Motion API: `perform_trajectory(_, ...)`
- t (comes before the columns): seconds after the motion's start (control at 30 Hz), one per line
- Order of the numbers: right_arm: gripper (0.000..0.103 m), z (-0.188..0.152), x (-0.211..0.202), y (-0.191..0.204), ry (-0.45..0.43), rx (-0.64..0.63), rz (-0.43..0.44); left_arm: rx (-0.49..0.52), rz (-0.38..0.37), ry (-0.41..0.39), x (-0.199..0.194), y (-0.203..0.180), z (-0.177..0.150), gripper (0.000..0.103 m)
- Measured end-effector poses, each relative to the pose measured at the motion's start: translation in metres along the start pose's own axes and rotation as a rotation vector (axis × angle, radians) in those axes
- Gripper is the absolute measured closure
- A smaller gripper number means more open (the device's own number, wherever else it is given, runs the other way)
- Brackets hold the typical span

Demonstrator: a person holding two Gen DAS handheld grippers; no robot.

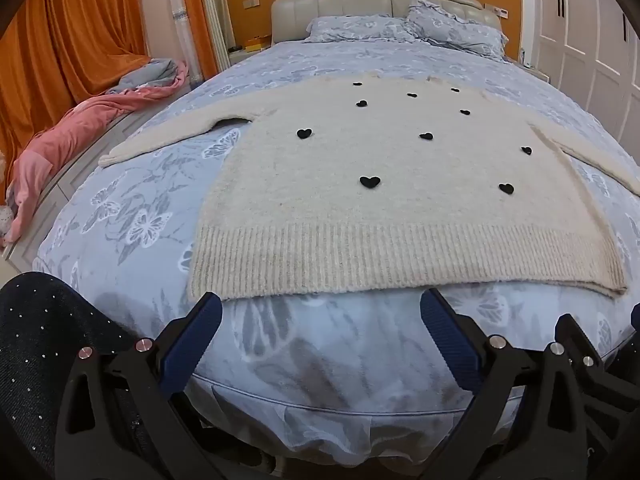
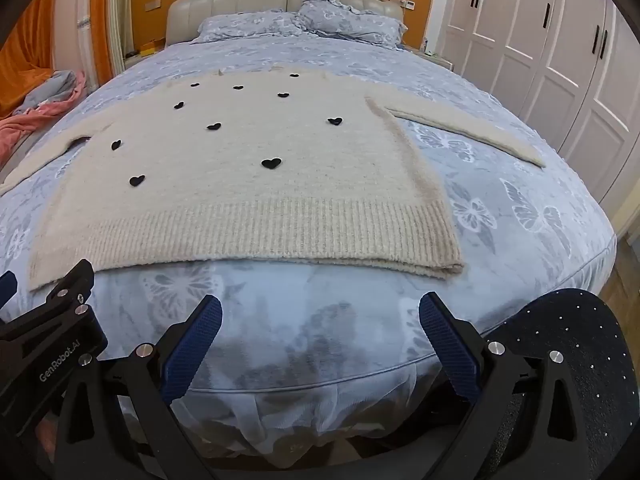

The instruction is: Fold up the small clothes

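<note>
Left gripper, black frame with blue ribbed pads: jaws wide, nothing between them. Right gripper, same build: also wide and empty. Both hover off the foot of the bed, apart from the fabric. Cream knitted sweater with black hearts lies flat at 12 o'clock from each, on the blue butterfly-print bedspread. Its ribbed hem is nearest; long axis runs hem-to-collar, away from the grippers, sleeves out toward 9 and 3. Left sits nearer the left hem corner, right nearer the right. Readable: "GenRobot.AI" on the left gripper's frame, in the right view.
</note>
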State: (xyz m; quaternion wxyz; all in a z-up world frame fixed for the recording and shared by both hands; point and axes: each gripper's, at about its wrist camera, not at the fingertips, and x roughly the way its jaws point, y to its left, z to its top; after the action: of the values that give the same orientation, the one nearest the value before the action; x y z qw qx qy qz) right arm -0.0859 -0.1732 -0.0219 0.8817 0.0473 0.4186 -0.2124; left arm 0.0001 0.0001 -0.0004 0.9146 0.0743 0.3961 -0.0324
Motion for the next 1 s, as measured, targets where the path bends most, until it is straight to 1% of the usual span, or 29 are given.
perform_trajectory(0.03, 0.006, 0.000, 0.001, 0.000, 0.002, -0.002, 0.002, -0.003, -0.018, 0.004, 0.001, 0.001, 0.000, 0.006)
perform_trajectory(0.17, 0.006, 0.003, 0.003, -0.013, -0.005, 0.010, 0.005, 0.000, -0.008, -0.007, -0.003, -0.001, 0.001, 0.006)
perform_trajectory(0.43, 0.006, -0.001, -0.002, 0.000, -0.015, -0.001, -0.029, -0.006, -0.003, -0.026, -0.012, -0.005, 0.003, 0.008)
perform_trajectory(0.5, 0.006, -0.001, -0.003, 0.001, -0.021, -0.007, -0.032, -0.013, -0.007, -0.032, -0.007, 0.003, 0.000, 0.008)
perform_trajectory(0.7, 0.006, -0.001, -0.005, 0.006, -0.023, -0.023, -0.032, -0.026, -0.007, -0.040, -0.009, 0.006, 0.000, 0.008)
perform_trajectory(0.8, 0.006, -0.002, -0.005, 0.012, -0.018, -0.056, -0.015, 0.010, -0.027, -0.058, -0.013, 0.000, -0.002, 0.008)
perform_trajectory(0.93, 0.006, -0.005, -0.010, 0.028, -0.047, -0.136, -0.008, 0.044, -0.015, -0.097, -0.019, -0.006, -0.003, 0.008)
perform_trajectory(1.0, 0.006, -0.006, -0.012, 0.032, -0.060, -0.154, 0.001, 0.040, -0.009, -0.096, -0.019, -0.005, -0.002, 0.008)
